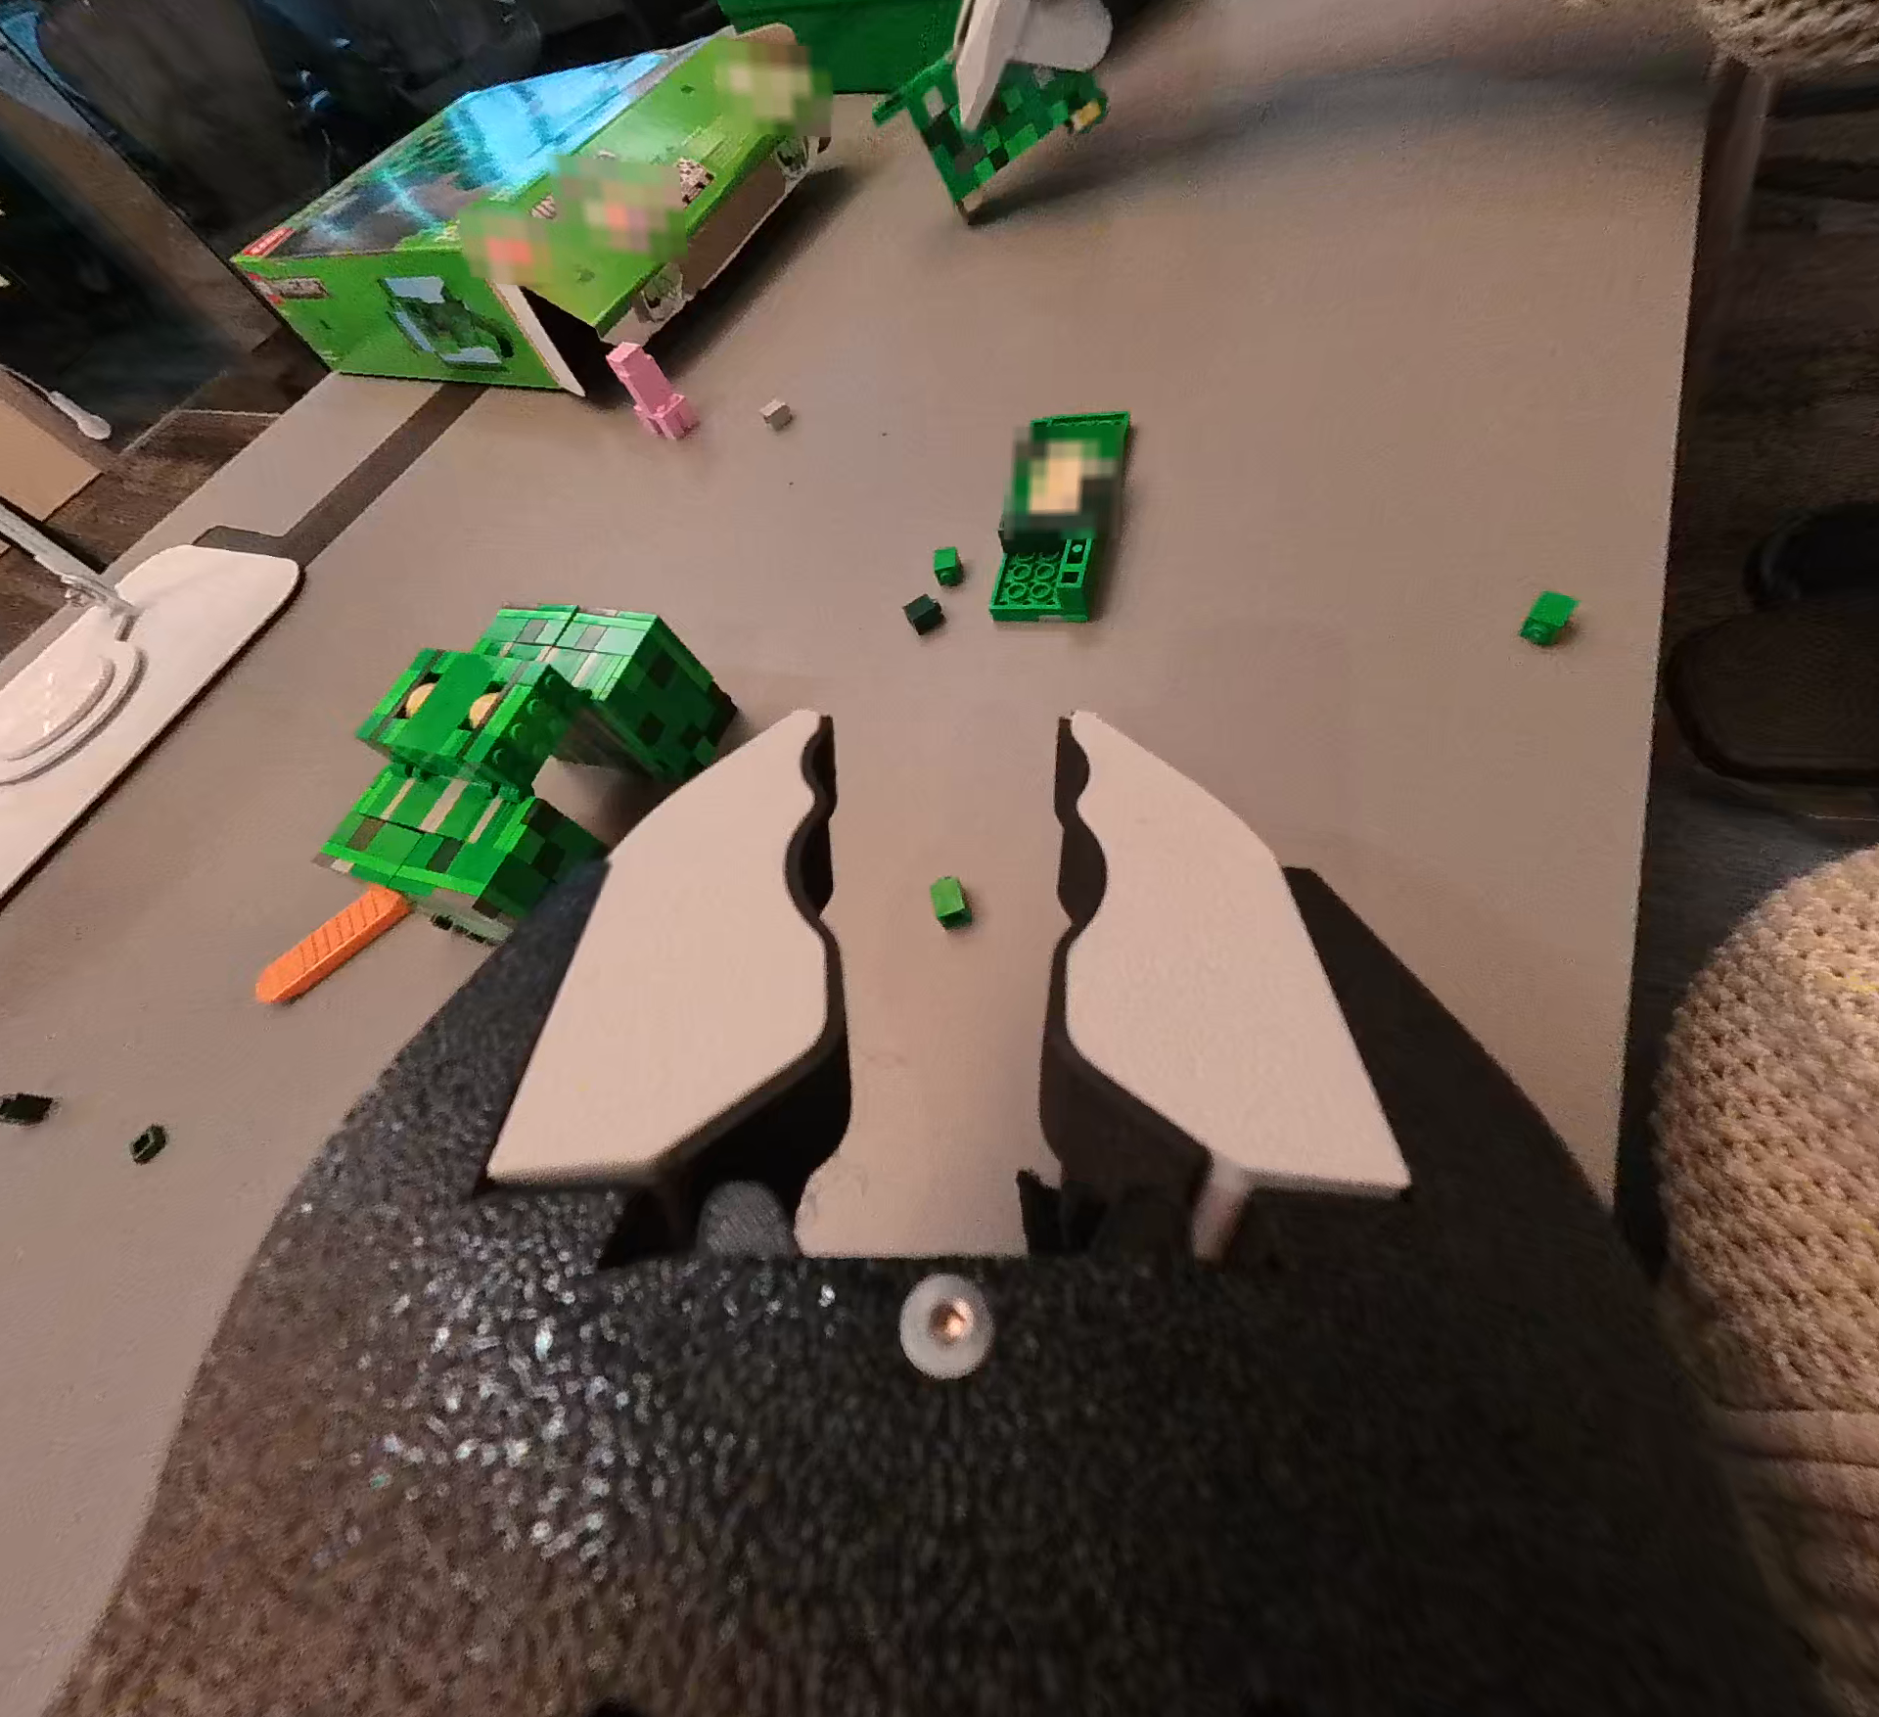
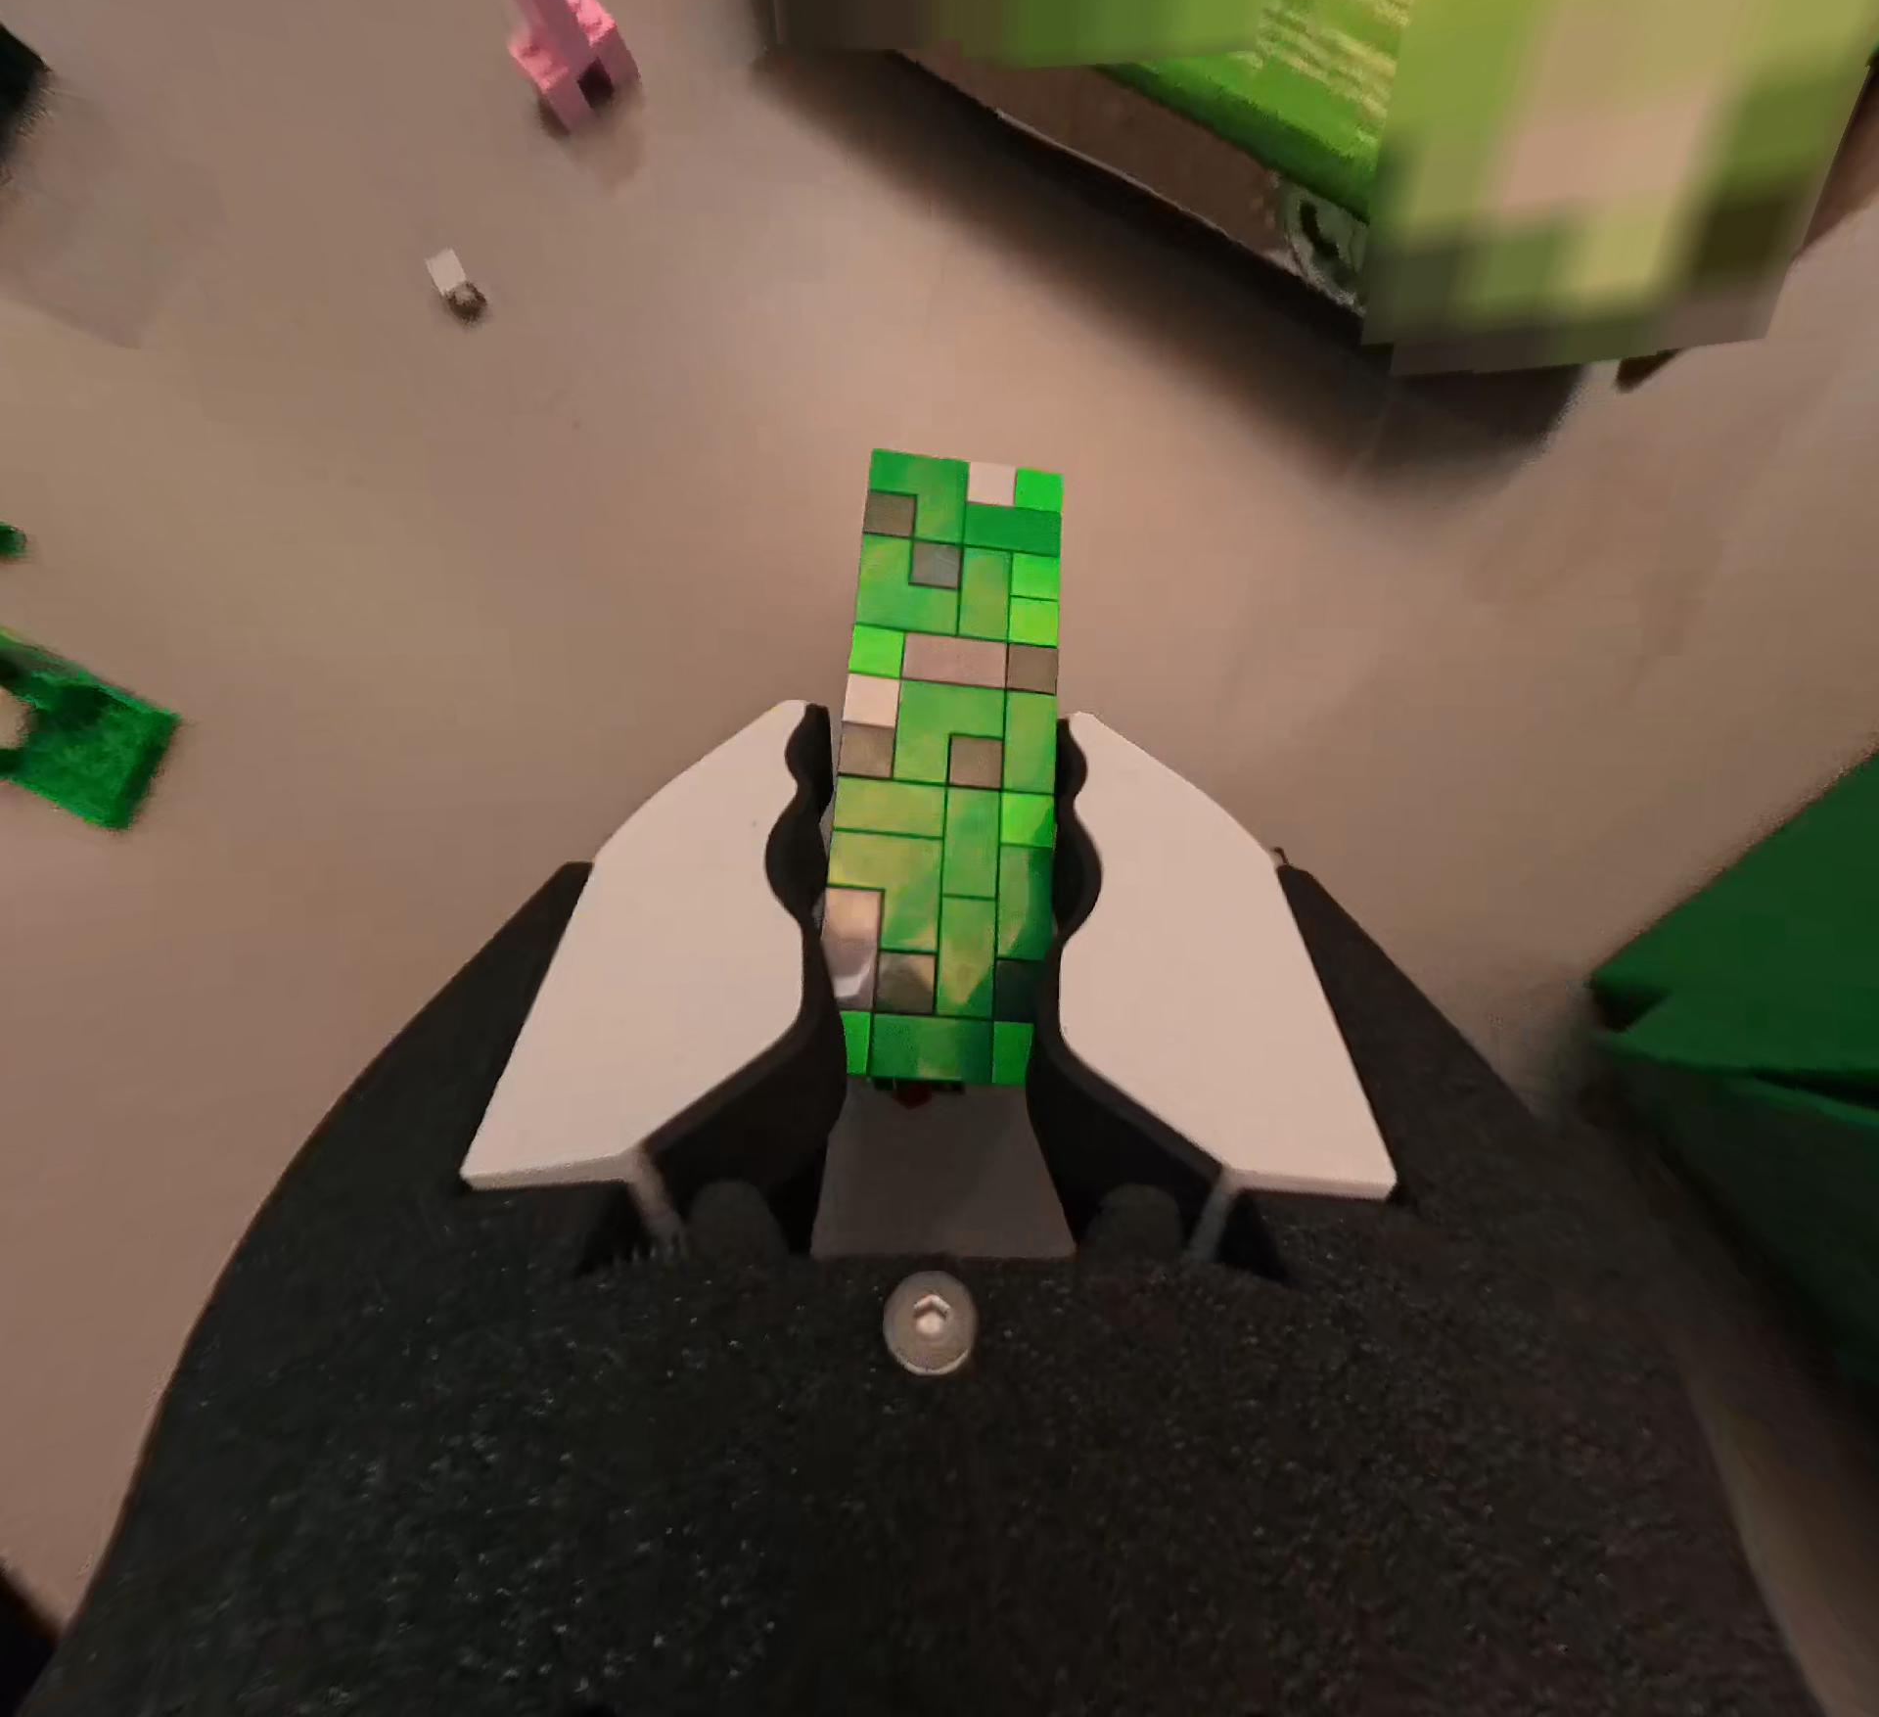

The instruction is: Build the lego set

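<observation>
green box [image 2: 1322,21] ahead, pink figure [image 2: 554,10] left

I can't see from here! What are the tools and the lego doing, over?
Left tool open, empty, over a small green brick. Right tool shut on tiled green panel, lifted. Nothing blocking.

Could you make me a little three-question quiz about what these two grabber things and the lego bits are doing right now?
1. True or false: the left gripper is holding a brick.
2. What does the right gripper grip? A) the pink figure B) the long green tiled panel C) the orange tool
3. What lies on the table between the left gripper's fingers?

Key:
1. False; it is open and empty.
2. B; both fingers press the panel's sides.
3. A small green brick, untouched.
</observation>
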Available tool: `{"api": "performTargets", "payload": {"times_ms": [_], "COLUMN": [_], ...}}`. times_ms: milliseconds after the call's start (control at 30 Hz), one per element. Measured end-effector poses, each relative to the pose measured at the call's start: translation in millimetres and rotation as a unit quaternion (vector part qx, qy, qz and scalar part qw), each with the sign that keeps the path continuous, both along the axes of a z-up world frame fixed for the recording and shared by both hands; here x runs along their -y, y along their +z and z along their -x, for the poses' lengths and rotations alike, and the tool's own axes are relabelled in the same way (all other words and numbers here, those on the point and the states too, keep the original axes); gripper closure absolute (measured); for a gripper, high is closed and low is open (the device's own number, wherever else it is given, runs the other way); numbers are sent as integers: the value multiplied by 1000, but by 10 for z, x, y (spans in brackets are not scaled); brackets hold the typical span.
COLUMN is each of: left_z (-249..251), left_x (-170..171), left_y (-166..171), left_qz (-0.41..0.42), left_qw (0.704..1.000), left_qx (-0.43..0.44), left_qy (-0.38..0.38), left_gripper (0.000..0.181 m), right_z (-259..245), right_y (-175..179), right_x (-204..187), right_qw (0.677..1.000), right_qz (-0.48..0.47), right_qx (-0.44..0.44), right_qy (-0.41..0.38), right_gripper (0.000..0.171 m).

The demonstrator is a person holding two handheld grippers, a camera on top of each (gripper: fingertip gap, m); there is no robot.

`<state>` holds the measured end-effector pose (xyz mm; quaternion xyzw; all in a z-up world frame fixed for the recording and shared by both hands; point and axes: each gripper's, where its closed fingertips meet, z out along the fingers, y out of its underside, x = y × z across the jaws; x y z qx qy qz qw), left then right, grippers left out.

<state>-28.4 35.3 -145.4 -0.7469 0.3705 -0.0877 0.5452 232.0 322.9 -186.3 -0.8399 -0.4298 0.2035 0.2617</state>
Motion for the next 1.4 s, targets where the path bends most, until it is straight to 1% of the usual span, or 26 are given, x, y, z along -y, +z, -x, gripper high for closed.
{"api": "performTargets", "payload": {"times_ms": [100, 200, 400, 467, 600, 767, 833, 900, 967, 1033, 1100, 1167, 1300, 1400], "left_z": [-19, -41, -102, -120, -145, -174, -184, -191, -196, -203, -216, -226, -219, -198], "left_x": [-5, -10, -19, -19, -19, -21, -20, -18, -18, -22, -22, -17, 3, 6], "left_y": [-12, -26, -38, -41, -48, -52, -58, -66, -73, -76, -79, -83, -100, -111], "left_qz": [3, 5, 9, 9, 13, 14, 14, 14, 15, 16, 17, 18, 21, 23], "left_qw": [1000, 1000, 1000, 1000, 999, 999, 999, 999, 999, 999, 999, 999, 999, 999], "left_qx": [-3, -7, -11, -13, -16, -18, -19, -20, -21, -19, -18, -20, -23, -22], "left_qy": [-5, -10, -22, -26, -30, -34, -35, -35, -35, -36, -38, -39, -39, -37], "left_gripper": [140, 141, 141, 141, 141, 141, 141, 141, 141, 141, 141, 141, 141, 141], "right_z": [-25, -73, -193, -226, -332, -484, -567, -638, -629, -570, -507, -404, -339, -313], "right_y": [39, 47, -33, -28, 1, 35, 29, -7, -53, -108, -144, -180, -254, -270], "right_x": [69, 137, 193, 170, 120, 34, -13, -24, 15, 66, 70, 87, 37, 29], "right_qw": [992, 978, 950, 945, 943, 954, 965, 982, 994, 997, 993, 993, 993, 992], "right_qz": [80, 137, 218, 220, 211, 170, 131, 75, 26, -15, -49, -35, -1, 5], "right_qx": [-88, -143, -197, -216, -228, -209, -177, -111, -37, 40, 100, 110, 119, 126], "right_qy": [-39, -62, -106, -113, -123, -134, -139, -130, -102, -61, -28, -14, -15, -4], "right_gripper": [130, 130, 130, 129, 118, 112, 107, 102, 95, 90, 90, 92, 96, 105]}}
